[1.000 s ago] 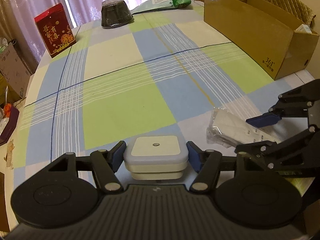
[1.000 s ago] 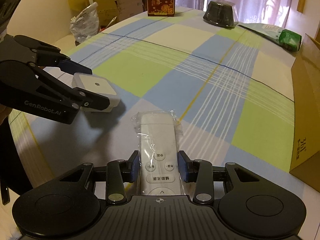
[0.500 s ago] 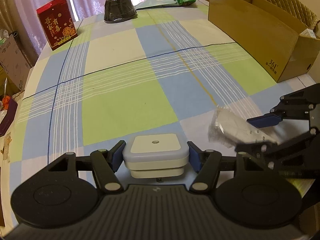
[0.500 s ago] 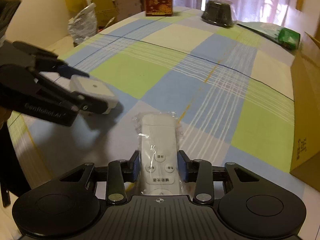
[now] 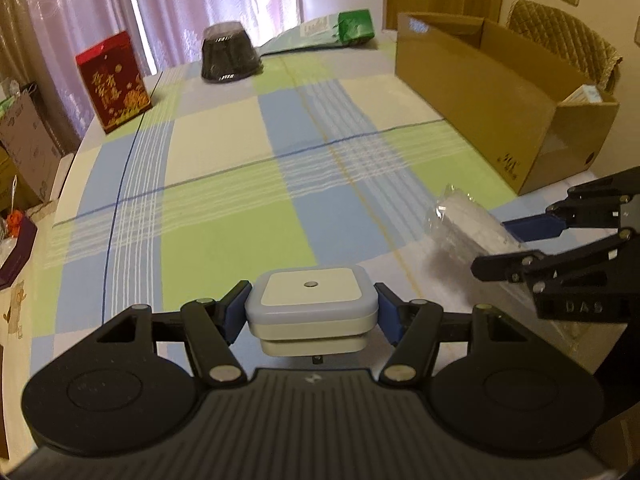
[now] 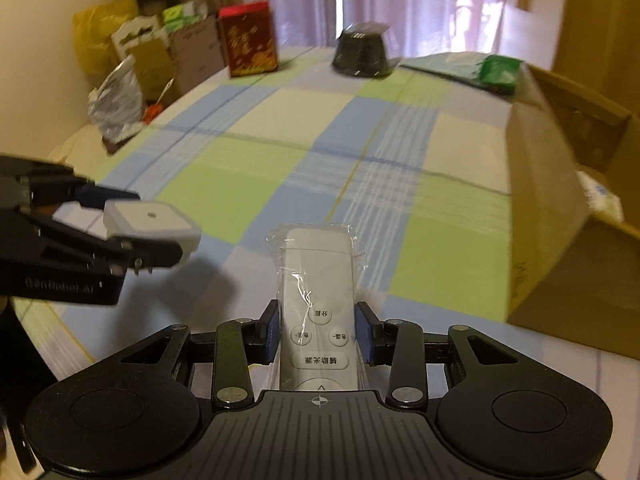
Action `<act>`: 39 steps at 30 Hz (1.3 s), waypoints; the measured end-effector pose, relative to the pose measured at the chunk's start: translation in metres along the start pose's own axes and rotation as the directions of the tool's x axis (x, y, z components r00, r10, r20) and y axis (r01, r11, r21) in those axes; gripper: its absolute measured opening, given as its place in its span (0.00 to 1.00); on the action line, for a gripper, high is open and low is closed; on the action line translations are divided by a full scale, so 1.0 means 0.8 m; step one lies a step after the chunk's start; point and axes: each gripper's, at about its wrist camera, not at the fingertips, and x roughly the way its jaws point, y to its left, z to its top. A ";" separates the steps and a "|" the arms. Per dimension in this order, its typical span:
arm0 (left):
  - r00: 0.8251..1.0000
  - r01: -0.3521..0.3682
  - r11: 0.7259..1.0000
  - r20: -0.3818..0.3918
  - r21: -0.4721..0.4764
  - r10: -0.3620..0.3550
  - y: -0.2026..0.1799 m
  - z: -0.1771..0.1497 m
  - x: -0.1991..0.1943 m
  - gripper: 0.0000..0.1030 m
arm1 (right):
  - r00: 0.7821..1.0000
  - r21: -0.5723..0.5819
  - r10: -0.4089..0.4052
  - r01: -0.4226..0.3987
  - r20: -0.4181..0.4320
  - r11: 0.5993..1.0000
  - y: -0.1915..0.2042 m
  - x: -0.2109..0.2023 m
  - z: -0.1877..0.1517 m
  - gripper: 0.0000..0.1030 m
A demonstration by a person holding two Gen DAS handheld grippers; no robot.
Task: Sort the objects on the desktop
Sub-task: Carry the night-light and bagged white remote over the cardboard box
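A square white device (image 5: 311, 309) is clamped between the blue pads of my left gripper (image 5: 311, 314), held above the checked tablecloth. In the right wrist view the same device (image 6: 150, 222) shows at the left, in my left gripper (image 6: 120, 232). A white remote control (image 6: 318, 300) wrapped in clear plastic sits in my right gripper (image 6: 318, 334), which is shut on its lower half. Seen from the left wrist, the wrapped remote (image 5: 468, 224) is raised at the right in my right gripper (image 5: 508, 246).
An open cardboard box (image 5: 492, 96) stands on the right side of the table (image 5: 224, 184), with something white inside. At the far end are a red gift box (image 5: 114, 84), a black bowl-shaped pack (image 5: 230, 56) and a green-and-white bag (image 5: 328, 32). Bags and boxes (image 6: 132, 60) crowd the floor on the left.
Both grippers have lifted with their loads. The remote has risen off the cloth and swung towards the cardboard box; the white device has also come up.
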 end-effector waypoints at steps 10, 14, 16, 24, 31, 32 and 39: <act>0.998 0.024 0.999 0.054 0.038 -0.026 -0.031 0.026 -0.027 0.59 | 0.996 0.058 -0.074 0.070 0.058 0.996 -0.021 -0.057 0.013 0.36; 0.997 0.031 0.998 0.072 0.054 -0.035 -0.042 0.036 -0.035 0.59 | 0.992 0.088 -0.103 0.096 0.069 0.991 -0.031 -0.075 0.017 0.36; 0.996 0.036 0.998 0.080 0.059 -0.041 -0.047 0.042 -0.039 0.59 | 0.990 0.104 -0.117 0.109 0.074 0.989 -0.036 -0.083 0.019 0.36; 0.992 0.060 0.996 0.105 0.069 -0.067 -0.062 0.059 -0.047 0.59 | 0.984 0.144 -0.157 0.143 0.090 0.979 -0.051 -0.105 0.027 0.36; 0.988 0.077 0.994 0.125 0.076 -0.087 -0.075 0.074 -0.053 0.59 | 0.978 0.178 -0.183 0.163 0.100 0.970 -0.065 -0.120 0.032 0.36; 0.988 0.080 0.994 0.129 0.077 -0.090 -0.076 0.076 -0.053 0.59 | 0.977 0.181 -0.186 0.166 0.100 0.969 -0.067 -0.122 0.033 0.36; 0.982 0.101 0.991 0.154 0.083 -0.113 -0.089 0.096 -0.059 0.59 | 0.974 0.190 -0.211 0.192 0.088 0.963 -0.083 -0.132 0.034 0.36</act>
